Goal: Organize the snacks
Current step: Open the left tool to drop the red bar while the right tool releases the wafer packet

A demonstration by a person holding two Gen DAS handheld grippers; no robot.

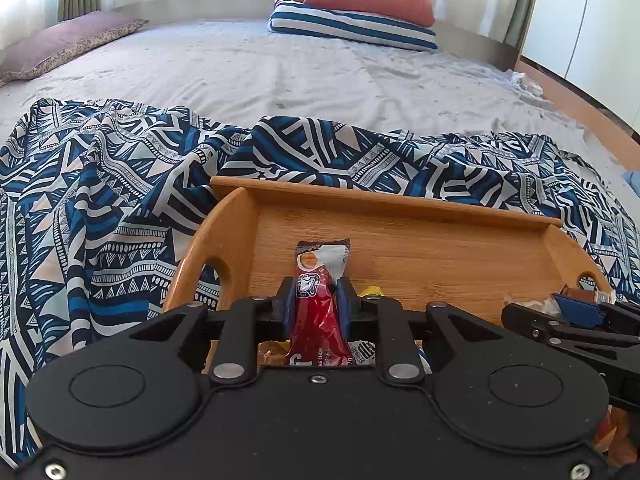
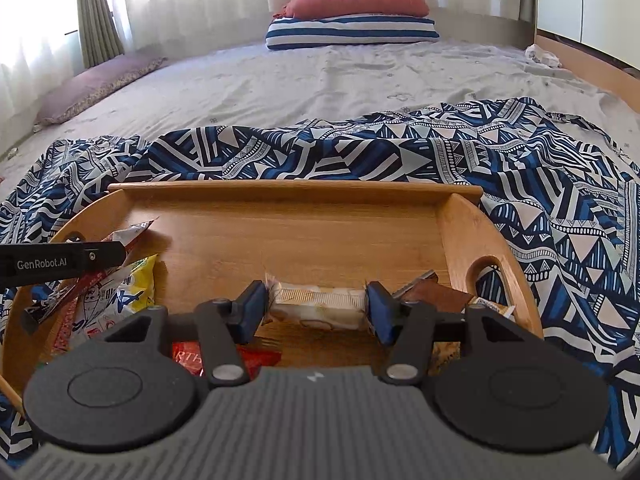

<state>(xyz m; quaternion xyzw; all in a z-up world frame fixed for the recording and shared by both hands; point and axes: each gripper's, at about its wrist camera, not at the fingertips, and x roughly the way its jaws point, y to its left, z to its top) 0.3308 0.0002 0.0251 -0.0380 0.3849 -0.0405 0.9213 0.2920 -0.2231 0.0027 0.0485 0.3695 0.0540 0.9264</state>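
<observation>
Your left tongs [image 1: 316,300] are clamped on a red snack stick [image 1: 318,304], which stands up between the blue pads over the wooden tray [image 1: 400,204]. Your right tongs [image 2: 318,306] grip a pale wrapped bar [image 2: 318,304] crosswise by its ends, low over the tray floor. More packets lie at the tray's left [image 2: 120,292] and a brown one [image 2: 424,294] at its right. The tray sits on a patterned blue cloth [image 2: 540,184] on the bed [image 2: 300,84].
</observation>
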